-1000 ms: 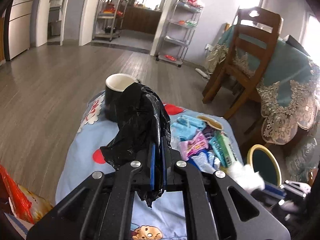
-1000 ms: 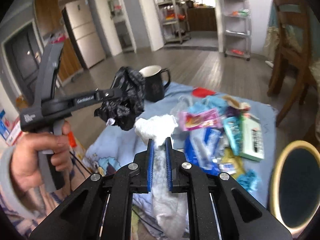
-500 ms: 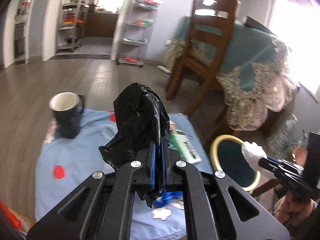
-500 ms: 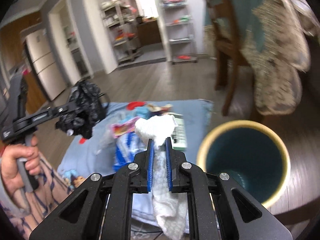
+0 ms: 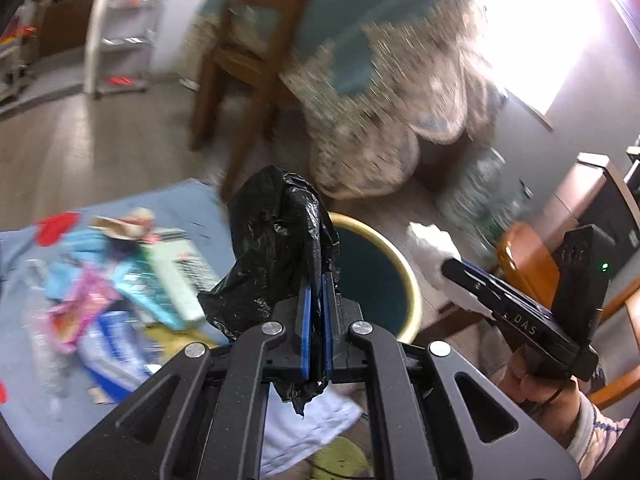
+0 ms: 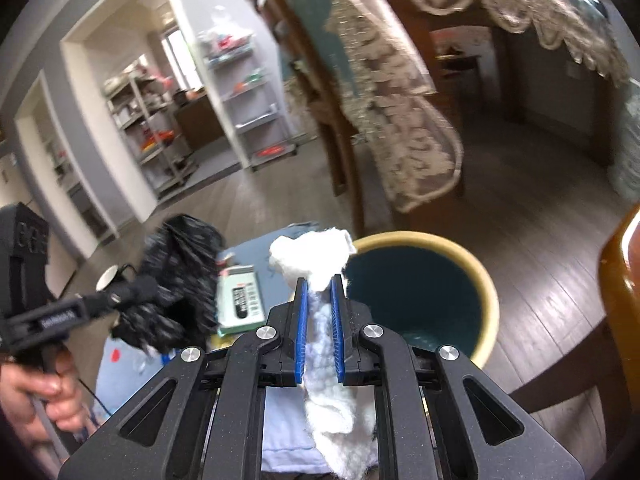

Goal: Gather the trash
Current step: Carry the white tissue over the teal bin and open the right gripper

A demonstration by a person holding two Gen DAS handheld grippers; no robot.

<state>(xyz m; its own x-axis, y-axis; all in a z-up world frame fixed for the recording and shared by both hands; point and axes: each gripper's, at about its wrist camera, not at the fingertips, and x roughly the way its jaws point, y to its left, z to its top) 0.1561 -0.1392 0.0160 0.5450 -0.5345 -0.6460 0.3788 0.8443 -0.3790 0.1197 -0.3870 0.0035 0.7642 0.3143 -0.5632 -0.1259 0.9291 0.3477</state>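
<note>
Black tool, blue pads, silver screws.

The black bag hides the left side of the bin. The wrappers at lower left are too blurry to read. The tablecloth up top is smeared. The chair is cut off at the right edge.

Wooden chair beside lace-edged tablecloth; white wire shelving; dark mug on blue cloth.

Home dining area, wooden chair, lace-edged tablecloth, wood floor, pantry shelves
</note>
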